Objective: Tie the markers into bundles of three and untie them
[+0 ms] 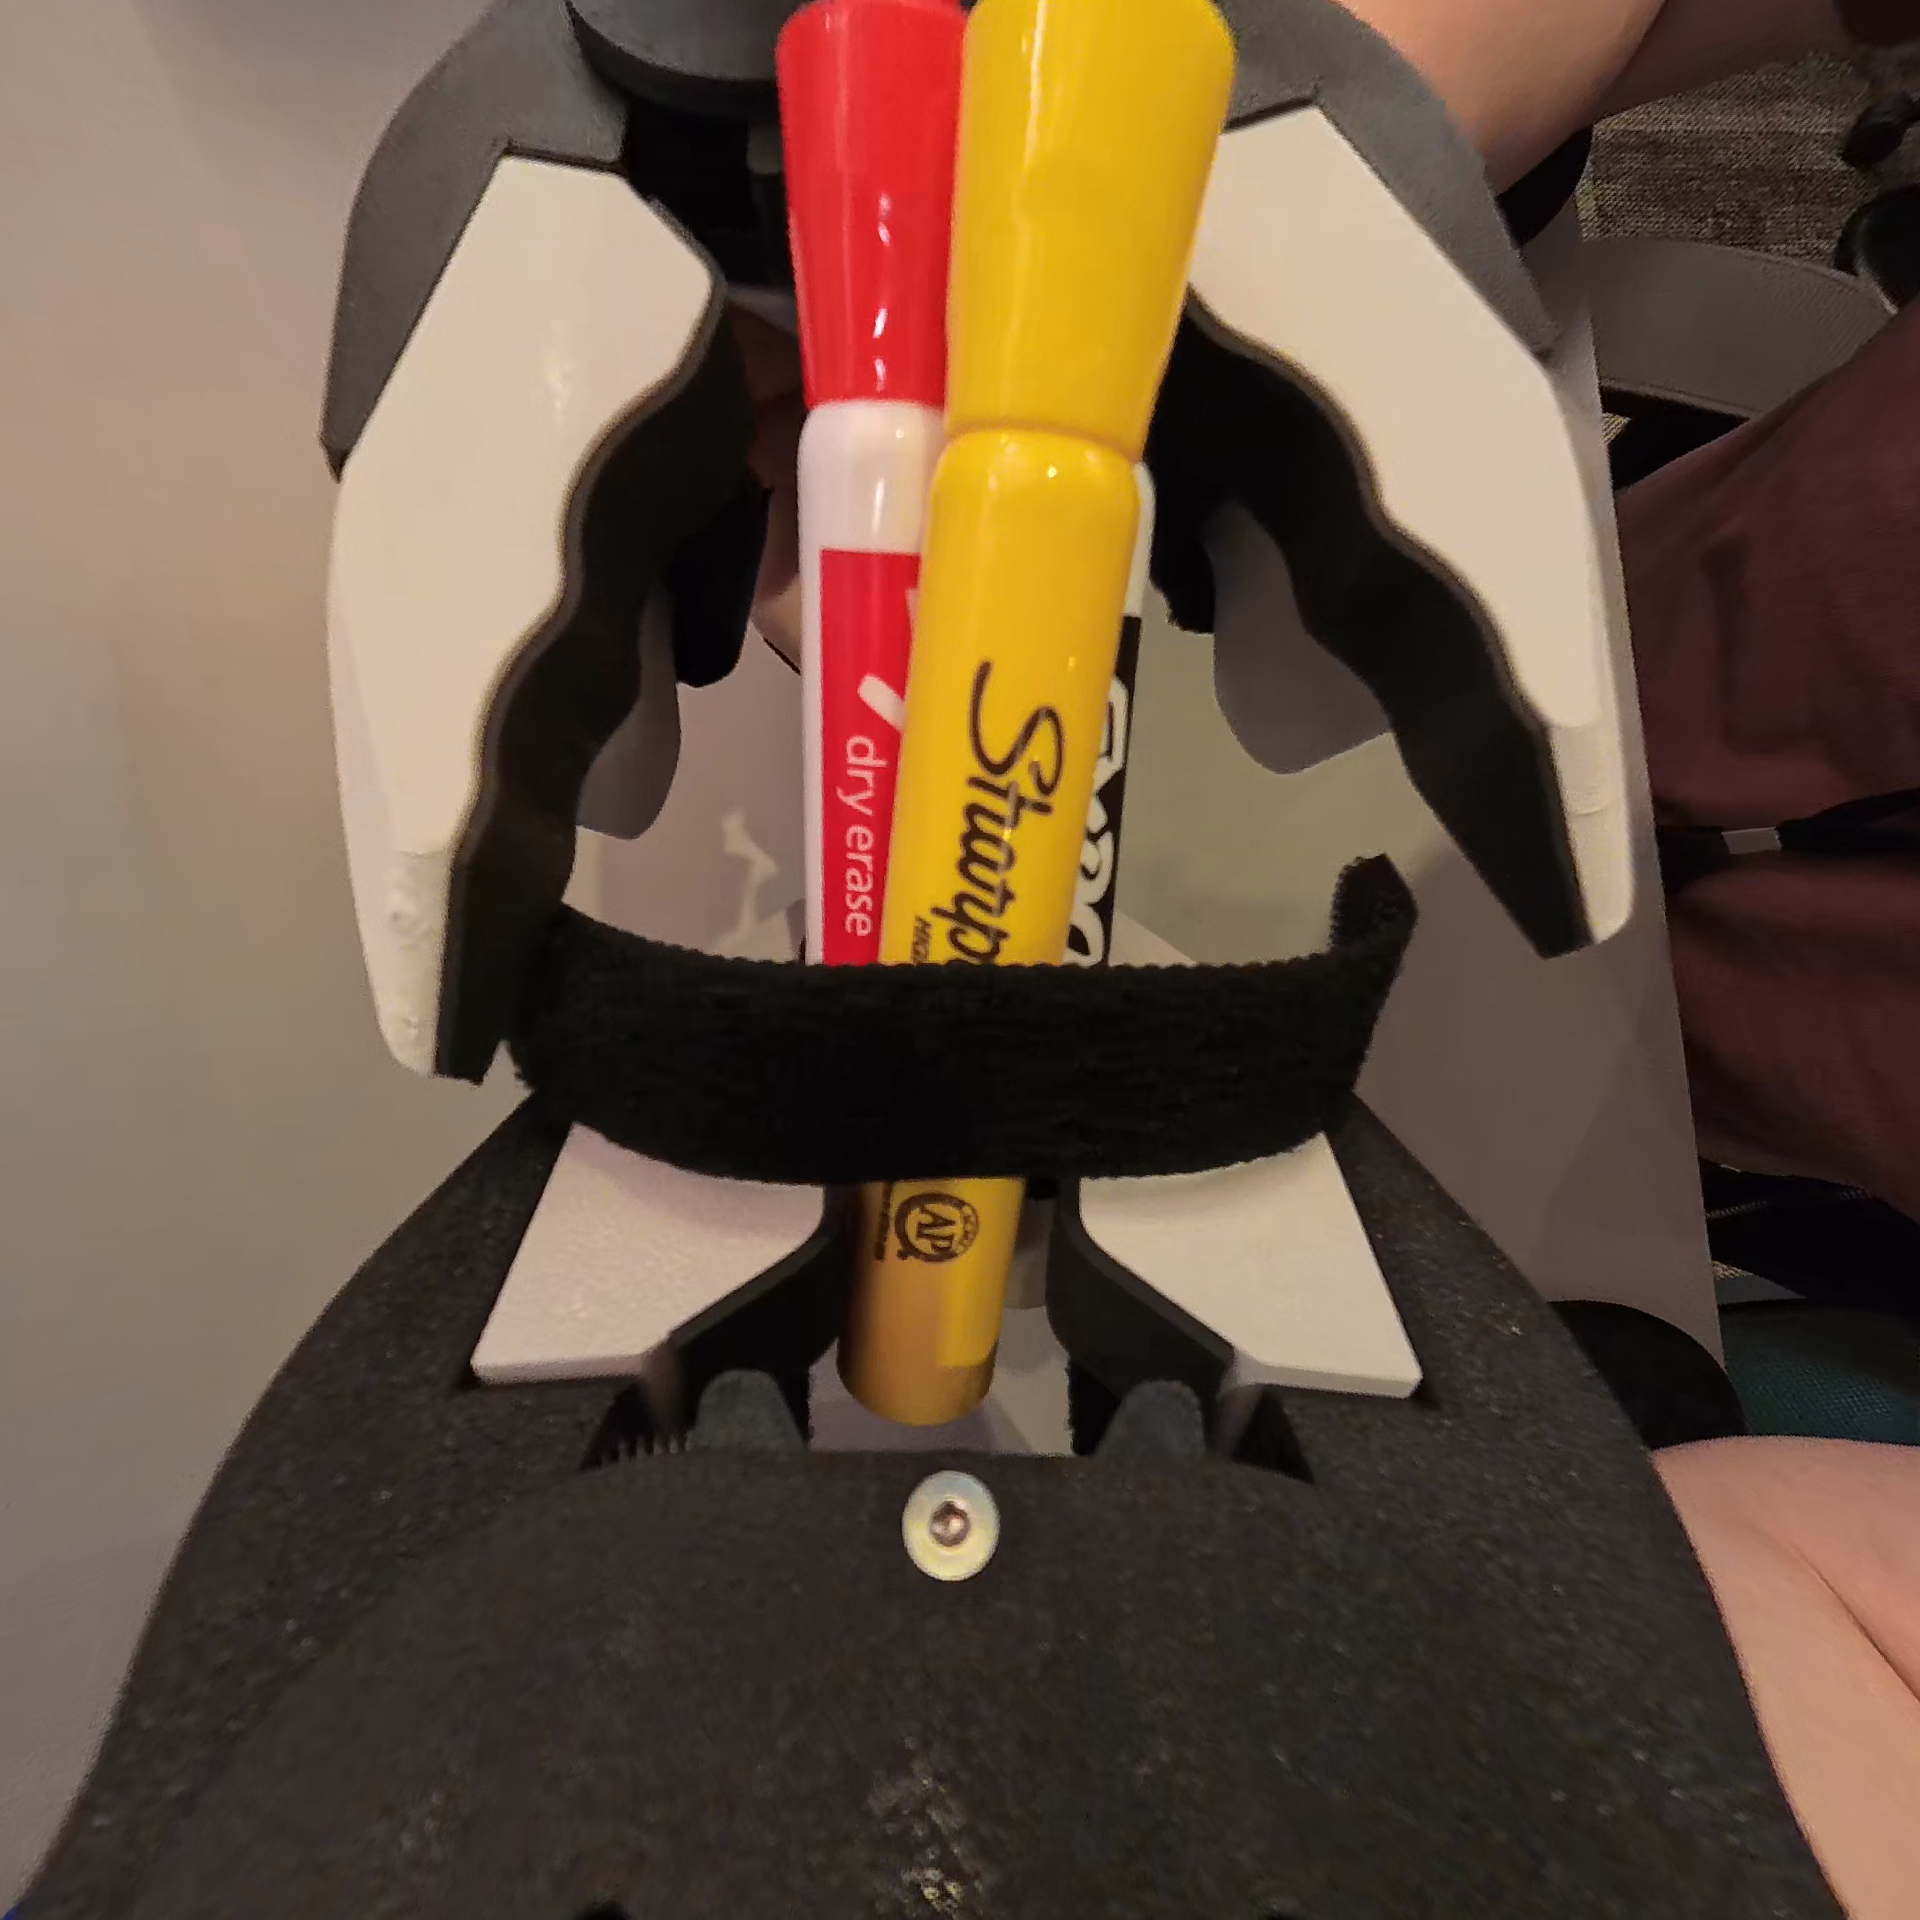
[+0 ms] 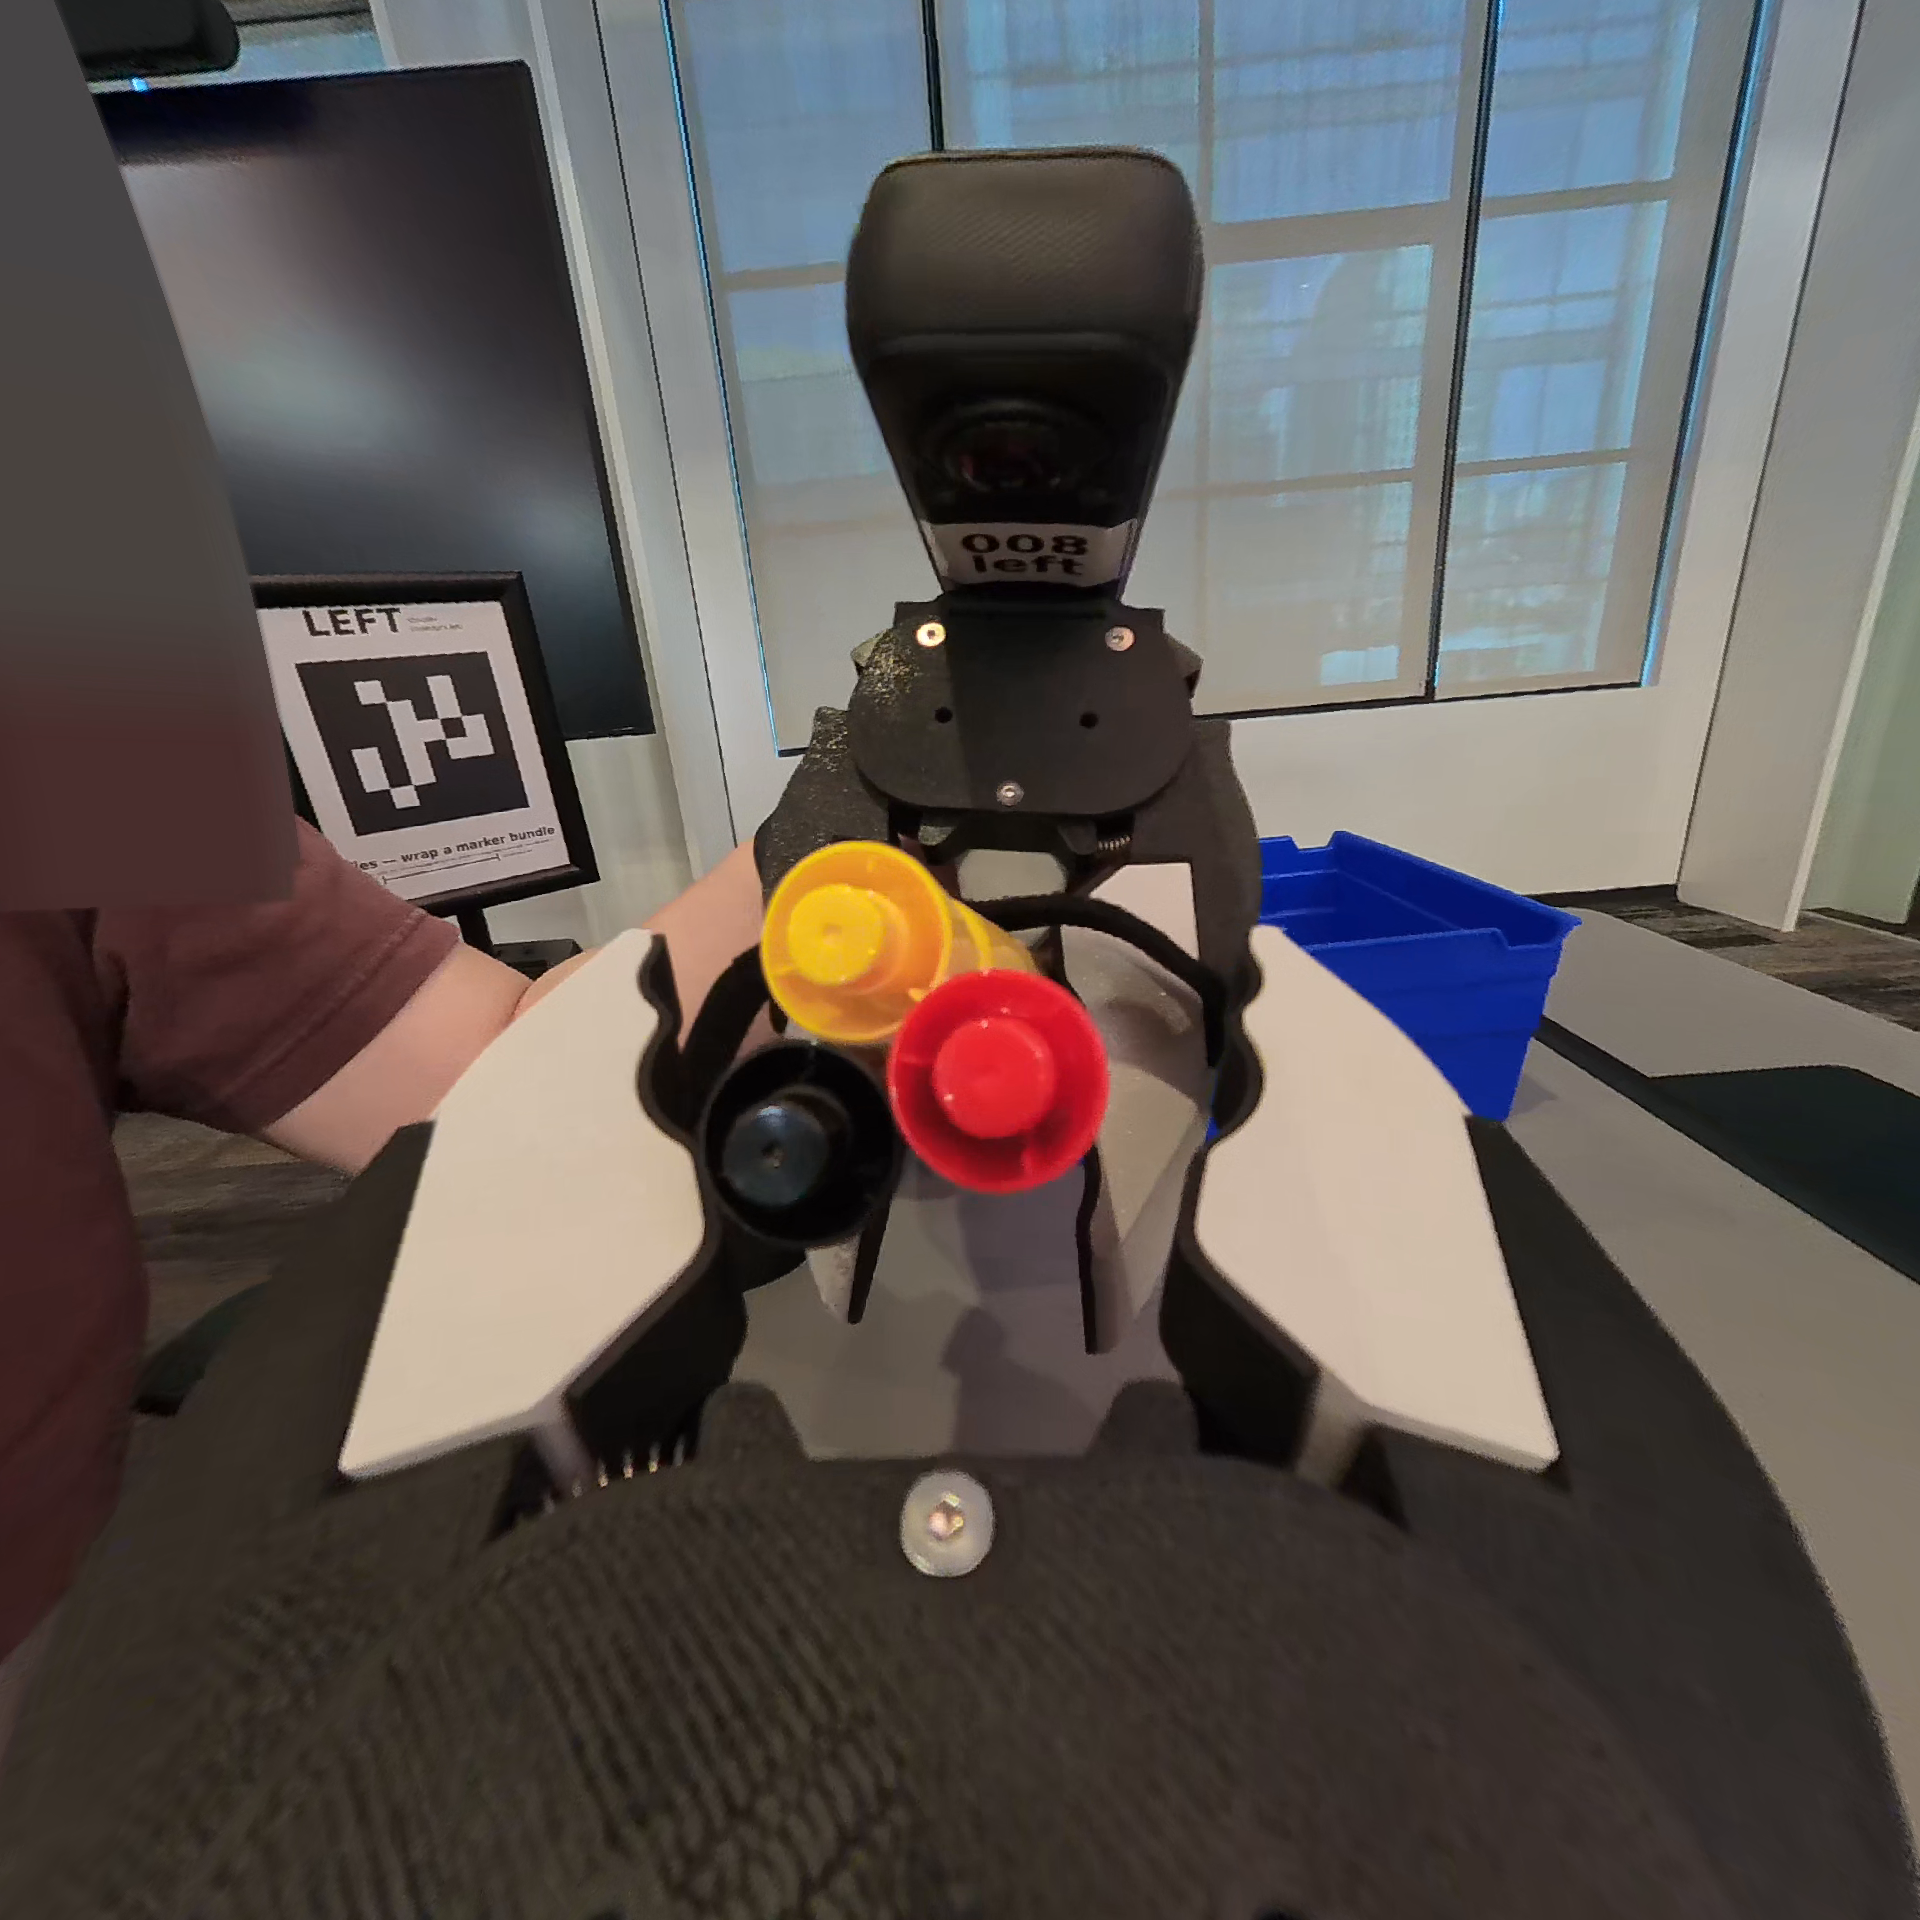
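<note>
Three markers stick out in a bunch: a yellow marker (image 1: 1039,520), a red marker (image 1: 862,260) and a black marker (image 2: 790,1143). The left claw (image 1: 940,1221) is pressed together on the near ends of the markers and holds them up in the air. Only the yellow end shows between its two short fingers. A soft black strap (image 1: 935,1049) goes loosely around the bunch, just past the tips of the left claw. In the left wrist view, the strap's left end touches one finger tip of the right claw (image 2: 951,951), and its right end curls up free. The right claw faces the left one and is spread wide around the caps. In the right wrist view, the black cap sits right up against the wavy edge of the left finger. The red cap has a wide open gap on its right side. Far to the right, a blue bin (image 2: 1455,966) sits on the grey bench (image 2: 1662,1195). Far to the left stand a dark screen (image 2: 364,364) and a framed sign (image 2: 416,727).
</note>
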`<state>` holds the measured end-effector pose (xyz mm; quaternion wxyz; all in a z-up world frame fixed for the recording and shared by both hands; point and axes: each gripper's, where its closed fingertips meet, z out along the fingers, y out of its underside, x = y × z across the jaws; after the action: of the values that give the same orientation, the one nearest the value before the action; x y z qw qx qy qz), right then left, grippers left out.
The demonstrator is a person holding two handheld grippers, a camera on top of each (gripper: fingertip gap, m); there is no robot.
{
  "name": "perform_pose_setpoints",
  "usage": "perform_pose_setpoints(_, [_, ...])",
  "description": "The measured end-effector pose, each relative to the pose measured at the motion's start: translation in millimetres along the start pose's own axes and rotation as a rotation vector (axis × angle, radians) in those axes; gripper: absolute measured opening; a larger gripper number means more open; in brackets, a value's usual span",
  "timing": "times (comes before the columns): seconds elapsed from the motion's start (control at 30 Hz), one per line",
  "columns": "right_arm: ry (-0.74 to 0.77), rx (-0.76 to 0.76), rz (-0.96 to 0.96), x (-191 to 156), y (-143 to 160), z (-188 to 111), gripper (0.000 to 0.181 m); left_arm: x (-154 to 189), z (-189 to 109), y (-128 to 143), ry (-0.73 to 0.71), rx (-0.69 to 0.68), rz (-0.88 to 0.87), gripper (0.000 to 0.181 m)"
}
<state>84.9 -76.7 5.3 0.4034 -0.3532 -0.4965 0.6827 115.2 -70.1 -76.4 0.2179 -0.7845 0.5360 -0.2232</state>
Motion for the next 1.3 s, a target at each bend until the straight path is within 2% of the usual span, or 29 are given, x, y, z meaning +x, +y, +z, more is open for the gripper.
perform_pose_setpoints(0.47, [0.015, -0.055, -0.019, 3.1, 9.1, -1.3, 0.09, 1.0, -0.4, 0.1, 0.002, -0.002, 0.0, 0.042])
perform_pose_setpoints(0.67, [-0.026, -0.082, 0.0, 3.5, 10.8, -6.4, 0.076, 4.1, -1.7, -0.7, 0.014, 0.004, 0.007, 0.042])
perform_pose_setpoints(0.93, [-0.072, -0.125, -0.001, 2.9, 14.0, -11.2, 0.075, 7.4, -2.0, -2.3, 0.031, 0.012, 0.011, 0.043])
perform_pose_setpoints(1.3, [-0.093, -0.138, -0.013, 2.9, 14.8, -15.9, 0.065, 7.8, -3.3, -2.8, 0.029, 0.015, 0.012, 0.043])
